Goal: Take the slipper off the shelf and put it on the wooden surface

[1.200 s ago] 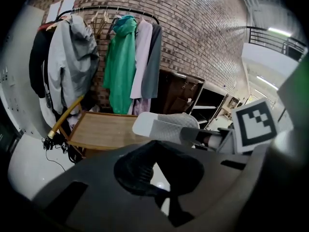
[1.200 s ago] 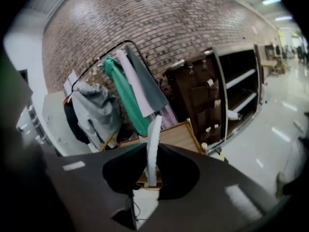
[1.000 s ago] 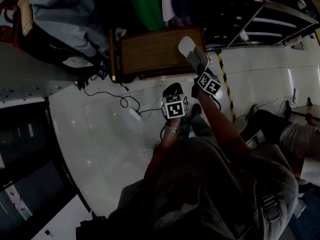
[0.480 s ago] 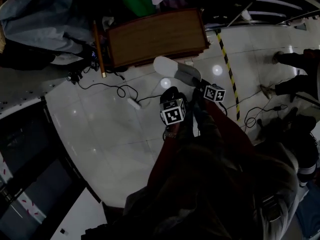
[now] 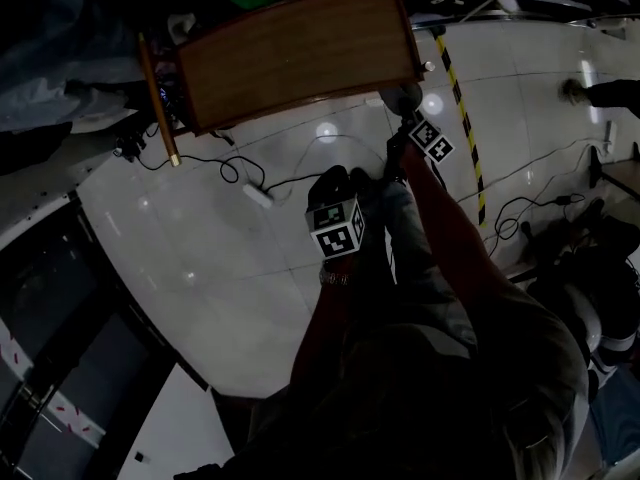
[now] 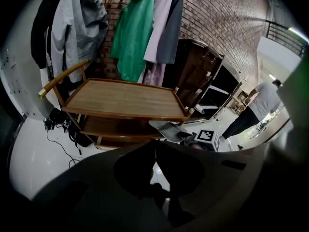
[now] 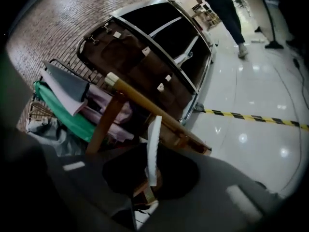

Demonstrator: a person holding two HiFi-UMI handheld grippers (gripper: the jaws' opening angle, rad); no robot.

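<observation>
The slipper (image 7: 154, 134) is pale and seen edge-on, with my right gripper (image 7: 152, 166) shut on it. In the head view the slipper (image 5: 403, 96) hangs off the right end of the wooden cart top (image 5: 290, 53), below its edge, in front of the right gripper (image 5: 405, 123). The left gripper view shows the grey slipper (image 6: 168, 129) level with the cart's lower shelf (image 6: 120, 128), under the wooden top (image 6: 120, 98). My left gripper (image 6: 155, 152) has its jaws together and holds nothing. It hovers over the floor (image 5: 332, 186), short of the cart.
Black cables (image 5: 240, 173) and a white plug block (image 5: 258, 195) lie on the tiled floor left of my grippers. Yellow-black tape (image 5: 465, 128) runs along the floor at right. Coats (image 6: 135, 28) hang behind the cart. A person (image 6: 256, 110) stands at far right.
My right gripper has carried the slipper away from me to the cart's right end, and the slipper has turned from broadside to end-on. The left gripper has hardly moved.
</observation>
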